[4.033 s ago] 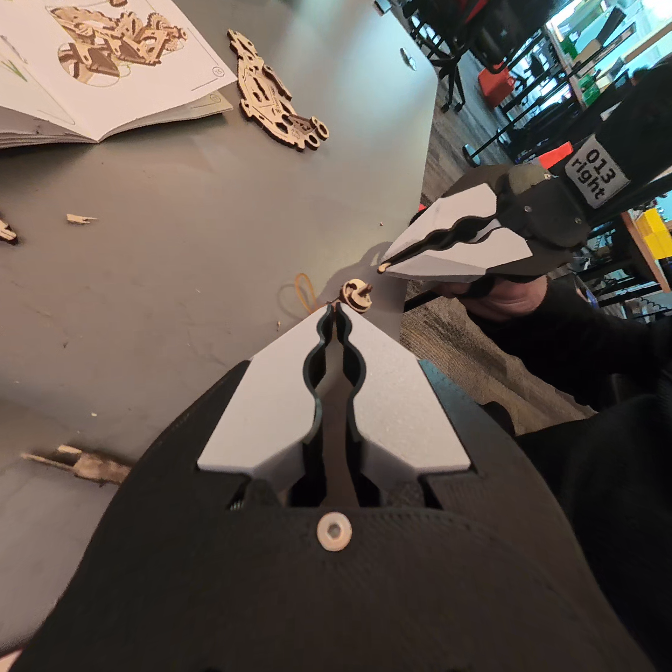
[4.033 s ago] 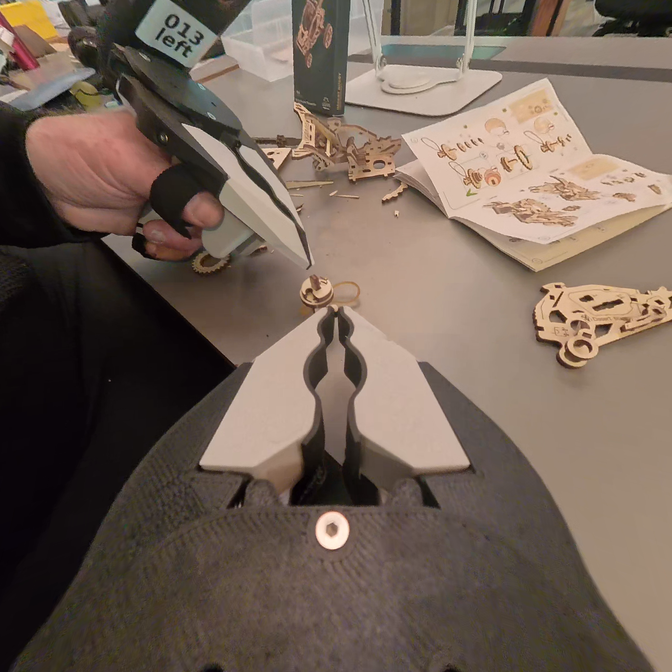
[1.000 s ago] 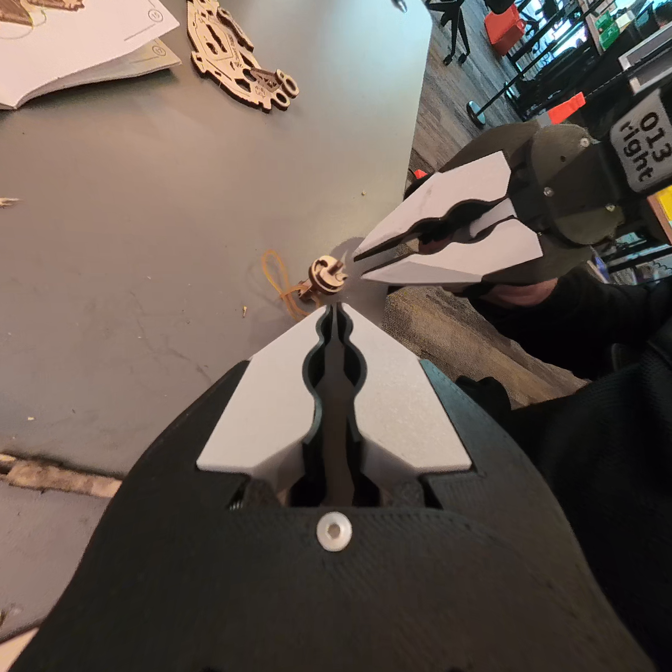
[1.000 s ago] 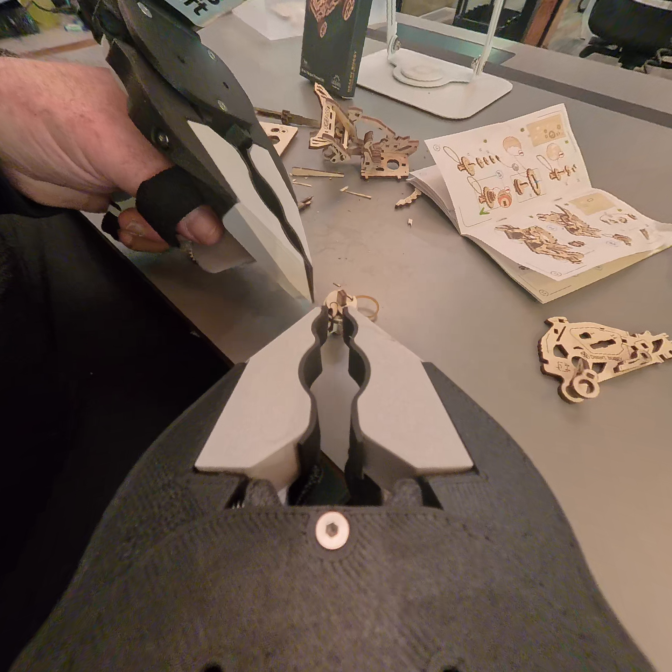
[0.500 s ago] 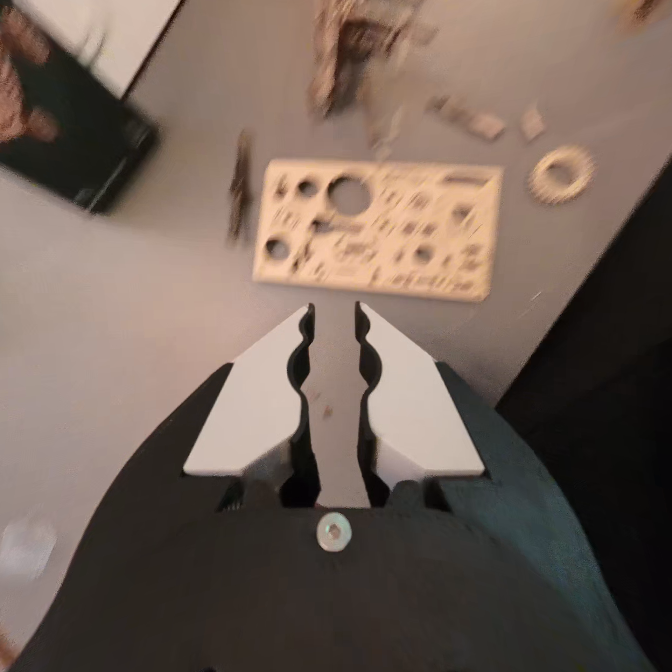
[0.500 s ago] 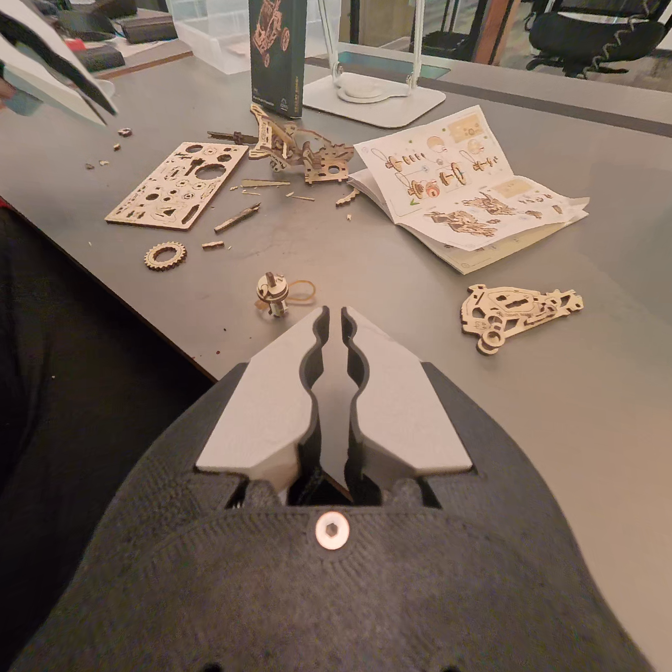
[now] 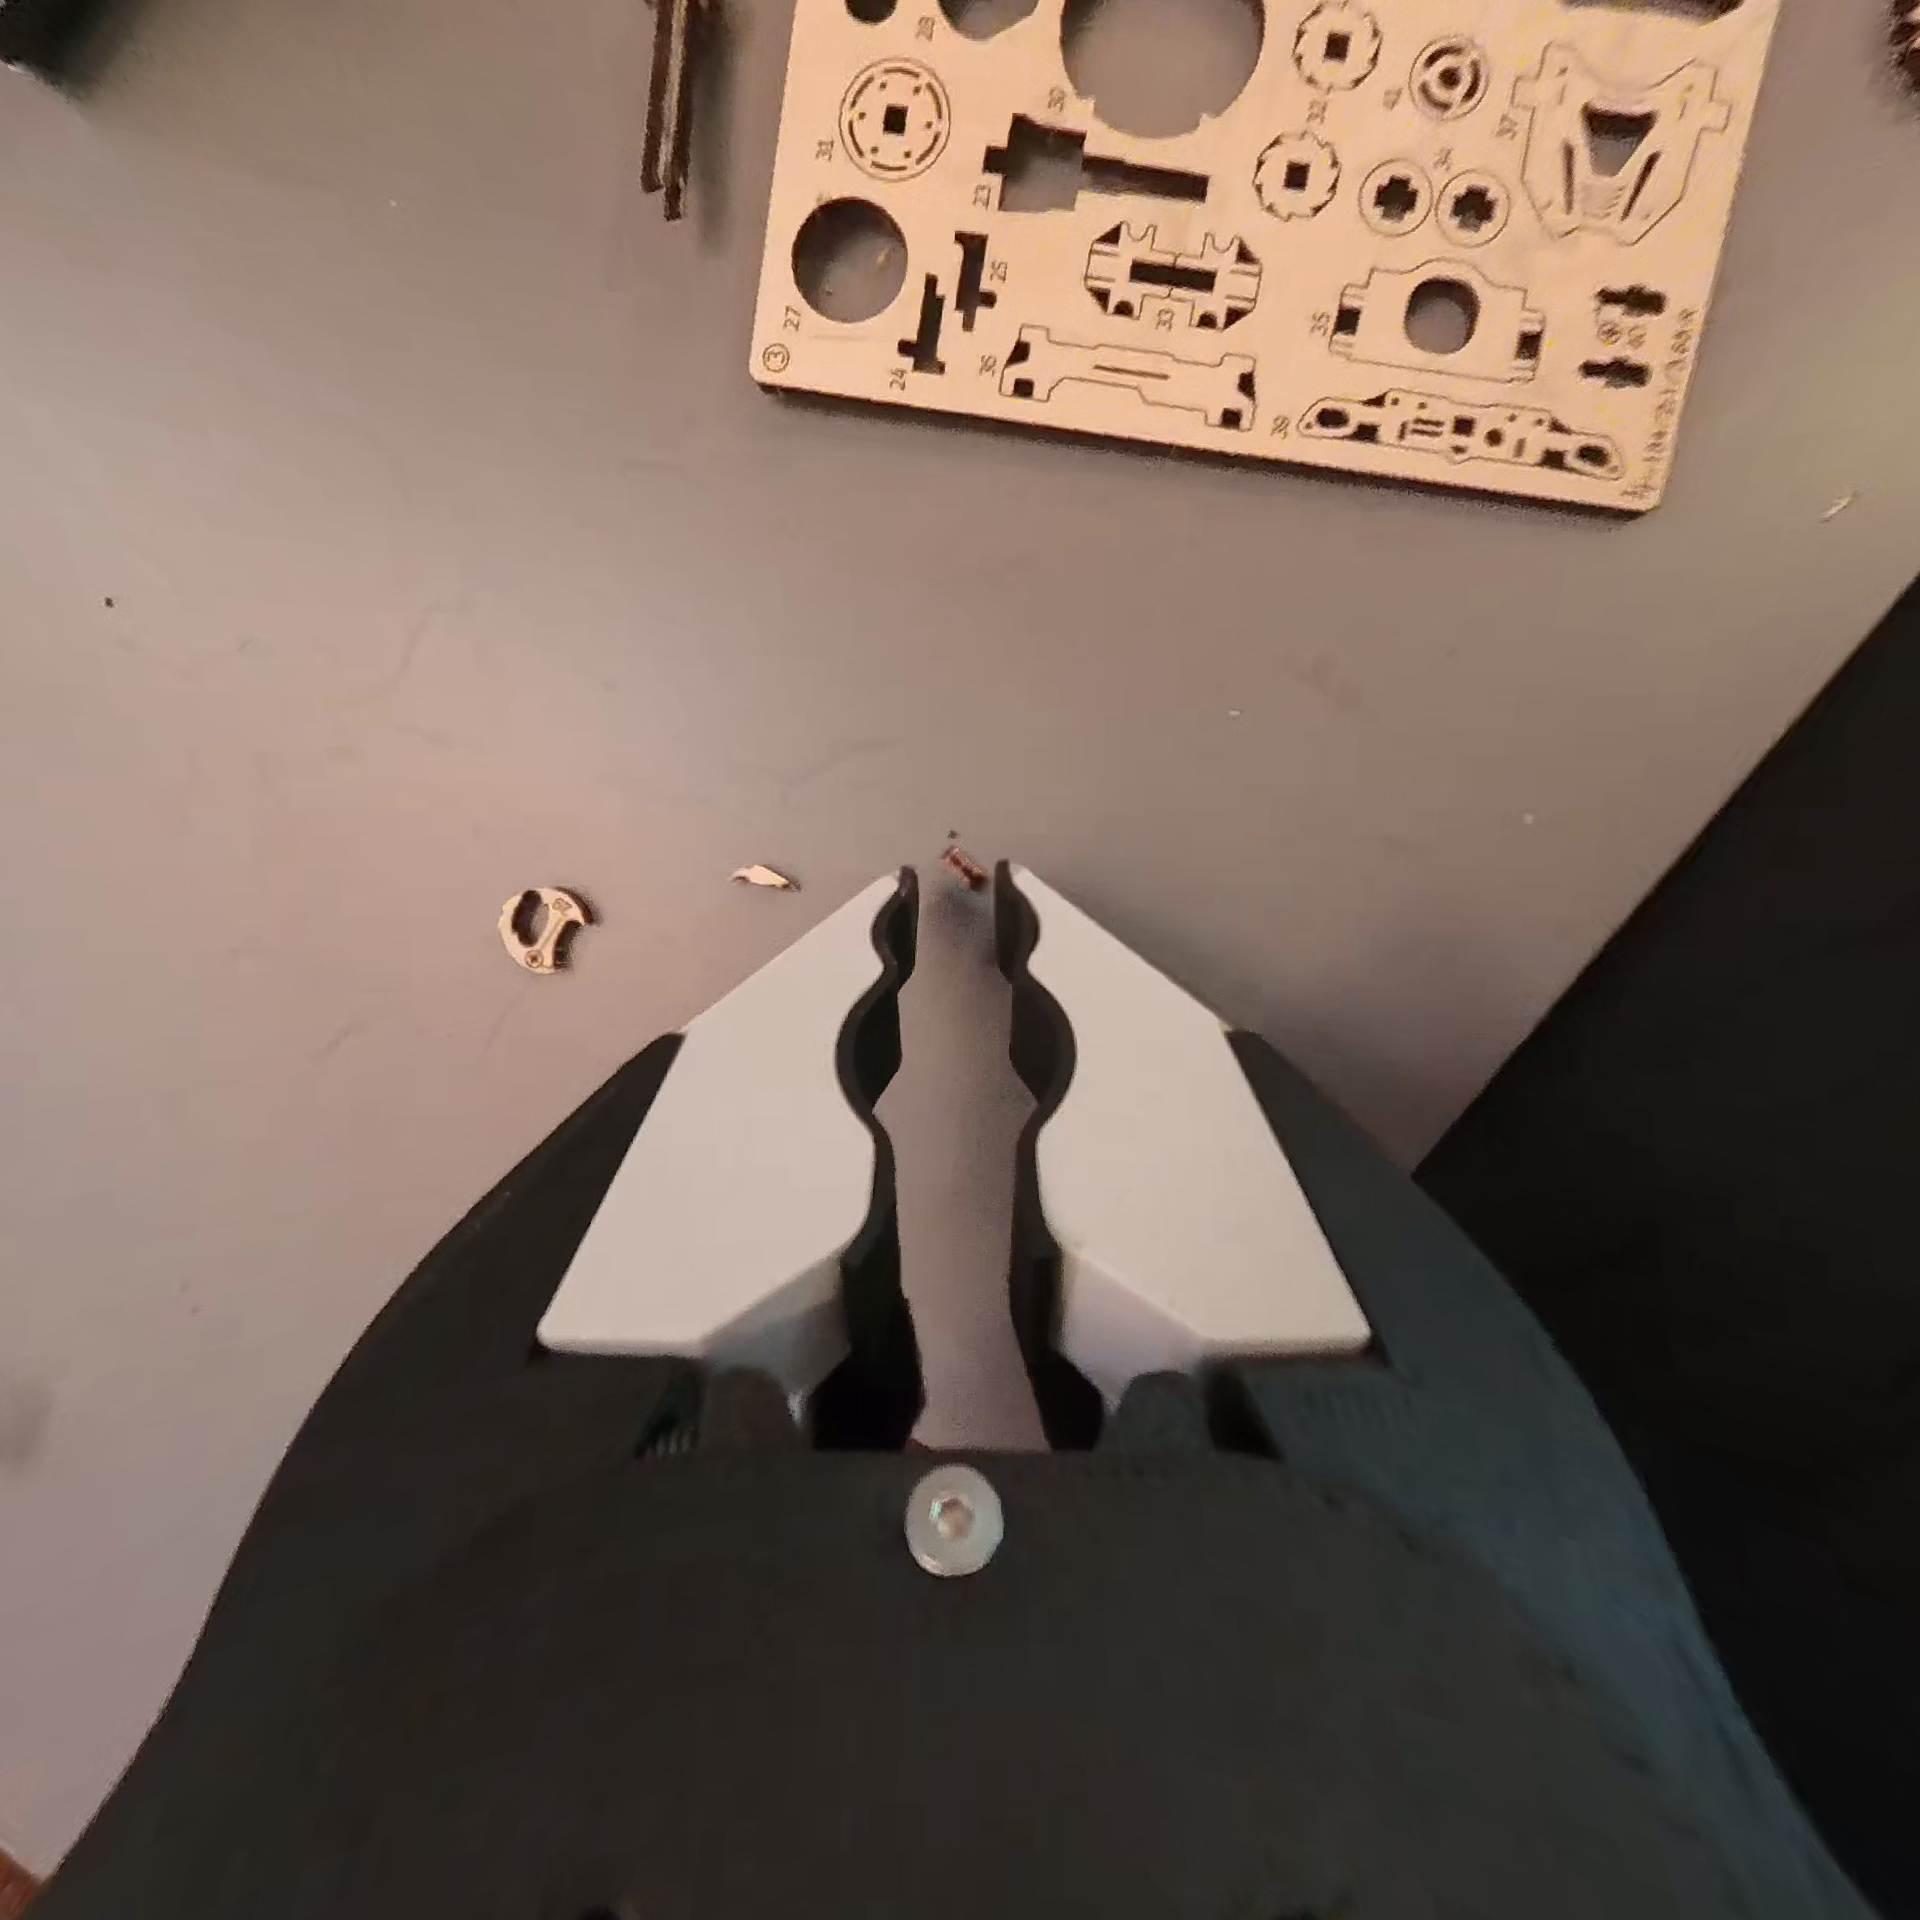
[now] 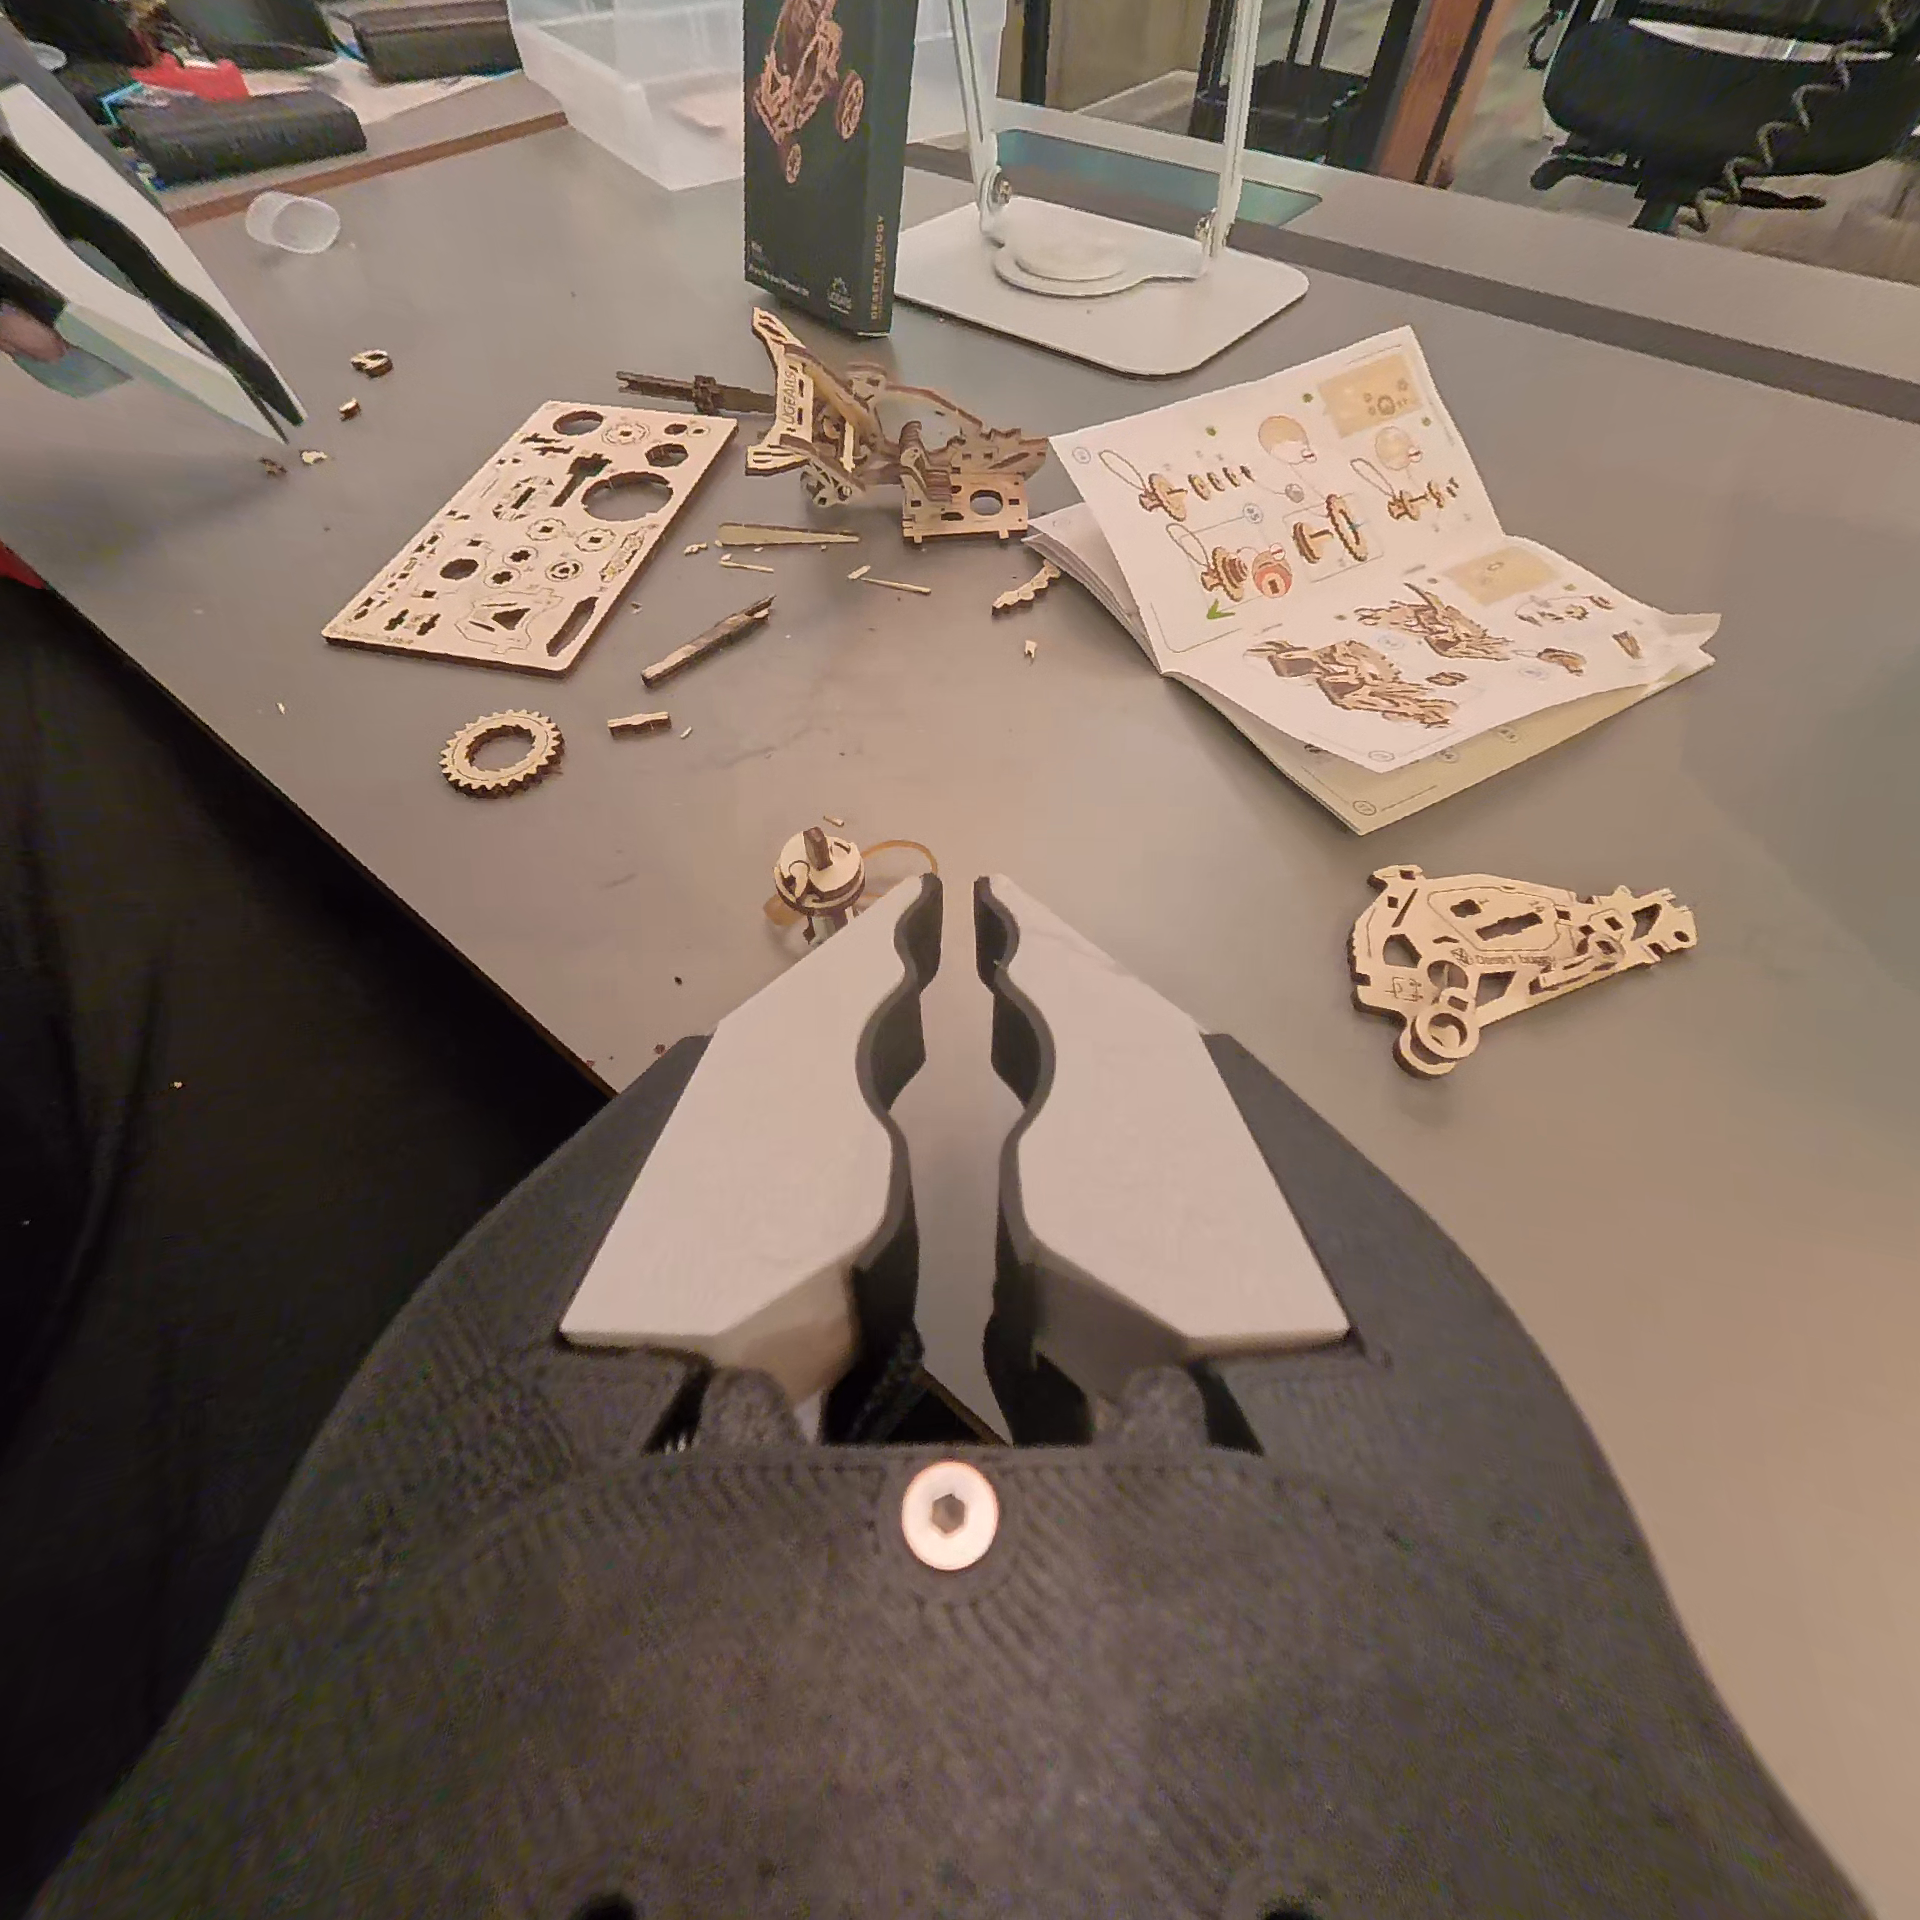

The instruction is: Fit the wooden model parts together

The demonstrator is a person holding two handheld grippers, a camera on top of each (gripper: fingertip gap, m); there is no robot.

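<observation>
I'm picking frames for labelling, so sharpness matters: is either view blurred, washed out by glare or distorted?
Left wrist view: slight motion softness, the parts sheet still legible in shape, dim even light, no glare. Right wrist view: sharp on the table and the gear, strong wide-angle bending at the edges, bright patches only in the far background; the left hand-held gripper is cut off by the frame.

Counted on the grey table (image 8: 1351, 1195): two grippers, one left (image 8: 281, 416) and one right (image 8: 957, 894); one punched sheet (image 8: 530, 540); one gear (image 8: 502, 750); one small hub (image 8: 818, 878) with one rubber band (image 8: 904, 854); one half-built model (image 8: 883, 457); one flat chassis piece (image 8: 1507, 956); one open booklet (image 8: 1371, 582); one upright box (image 8: 826, 156); one lamp base (image 8: 1101, 270); one clear cup (image 8: 294, 221); several loose wood scraps, too small to tally.
</observation>
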